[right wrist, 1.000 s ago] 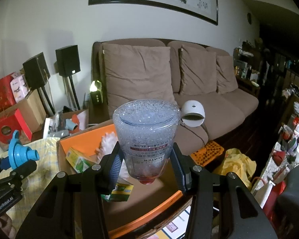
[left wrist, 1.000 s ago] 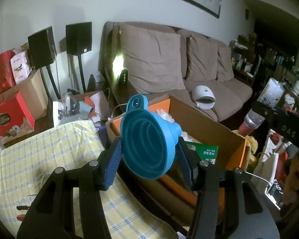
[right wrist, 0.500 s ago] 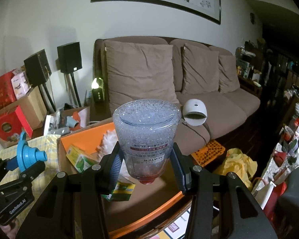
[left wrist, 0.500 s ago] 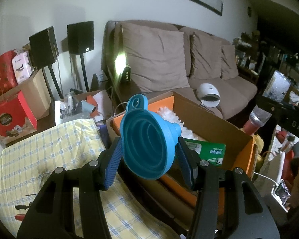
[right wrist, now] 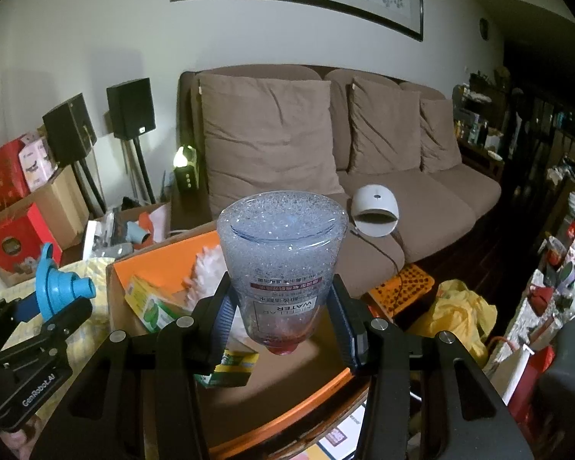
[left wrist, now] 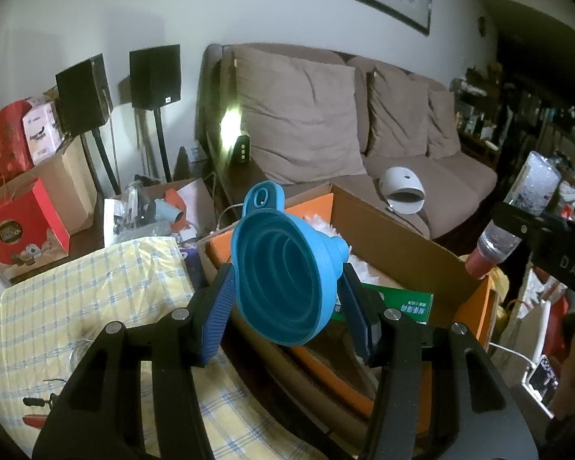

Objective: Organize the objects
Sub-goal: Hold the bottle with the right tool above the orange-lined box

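The blue funnel (left wrist: 287, 283) sits clamped between the left gripper's (left wrist: 287, 306) jaws, held in the air over the near edge of the open cardboard box (left wrist: 410, 245). The right gripper's (right wrist: 283, 318) jaws are closed on an upside-down clear bottle (right wrist: 281, 253), red cap down, above the same box. To do this well, I would carry each item well inside the walls, lower it close to the contents, then part the jaws gently. A green carton (right wrist: 151, 303) and something white and fluffy already lie inside; the box floor beneath them is mostly hidden, and the dim room at right is hard to read.
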`<state>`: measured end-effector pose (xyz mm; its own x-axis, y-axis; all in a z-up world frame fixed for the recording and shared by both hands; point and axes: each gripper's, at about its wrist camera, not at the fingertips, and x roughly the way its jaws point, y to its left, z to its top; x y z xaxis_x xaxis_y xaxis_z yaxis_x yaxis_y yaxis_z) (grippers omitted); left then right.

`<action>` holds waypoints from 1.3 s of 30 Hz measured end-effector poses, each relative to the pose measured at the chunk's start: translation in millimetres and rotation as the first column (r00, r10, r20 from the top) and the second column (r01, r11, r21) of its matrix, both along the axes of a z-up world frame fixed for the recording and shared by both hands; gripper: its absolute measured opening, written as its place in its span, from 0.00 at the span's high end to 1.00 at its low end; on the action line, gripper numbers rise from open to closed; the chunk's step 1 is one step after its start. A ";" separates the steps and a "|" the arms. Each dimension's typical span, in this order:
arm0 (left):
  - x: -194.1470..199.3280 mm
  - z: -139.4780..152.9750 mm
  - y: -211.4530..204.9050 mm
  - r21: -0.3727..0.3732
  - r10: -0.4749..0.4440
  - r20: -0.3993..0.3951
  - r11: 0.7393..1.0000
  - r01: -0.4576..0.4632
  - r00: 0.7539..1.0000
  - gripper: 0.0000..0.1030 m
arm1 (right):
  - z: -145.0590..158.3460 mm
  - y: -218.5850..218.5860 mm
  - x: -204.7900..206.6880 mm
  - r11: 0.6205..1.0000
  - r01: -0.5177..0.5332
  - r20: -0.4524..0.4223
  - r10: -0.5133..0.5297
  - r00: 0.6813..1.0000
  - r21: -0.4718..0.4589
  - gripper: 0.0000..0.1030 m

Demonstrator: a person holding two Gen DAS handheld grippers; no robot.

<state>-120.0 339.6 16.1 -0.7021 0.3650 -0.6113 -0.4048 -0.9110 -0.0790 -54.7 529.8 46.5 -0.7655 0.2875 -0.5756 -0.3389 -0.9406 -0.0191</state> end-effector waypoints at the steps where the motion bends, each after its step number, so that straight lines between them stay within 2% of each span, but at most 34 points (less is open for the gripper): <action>1: -0.5 0.7 -0.9 -0.001 0.004 -0.004 1.000 -0.004 1.000 0.51 | -0.1 0.1 0.2 1.000 -0.001 0.001 0.001 1.000 -0.002 0.54; 9: -5.6 7.1 -6.3 -0.001 0.029 -0.017 1.000 -0.029 0.999 0.51 | -3.1 -2.3 -1.1 1.000 -0.019 0.008 0.019 1.000 -0.014 0.54; 25: -11.6 12.4 10.2 -0.036 0.014 -0.047 0.999 -0.016 0.999 0.50 | -11.9 2.4 -8.1 0.999 -0.022 0.036 0.024 0.999 -0.040 0.54; 39: -13.0 10.4 17.6 -0.029 -0.001 -0.035 1.000 0.000 0.999 0.50 | -22.8 3.3 -14.7 0.998 -0.025 0.078 0.029 0.997 -0.053 0.54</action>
<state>-133.0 357.2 26.5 -0.7230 0.3481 -0.5967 -0.4077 -0.9123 -0.0382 -69.4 533.1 23.7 -0.7245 0.2350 -0.6480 -0.3126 -0.9499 0.0049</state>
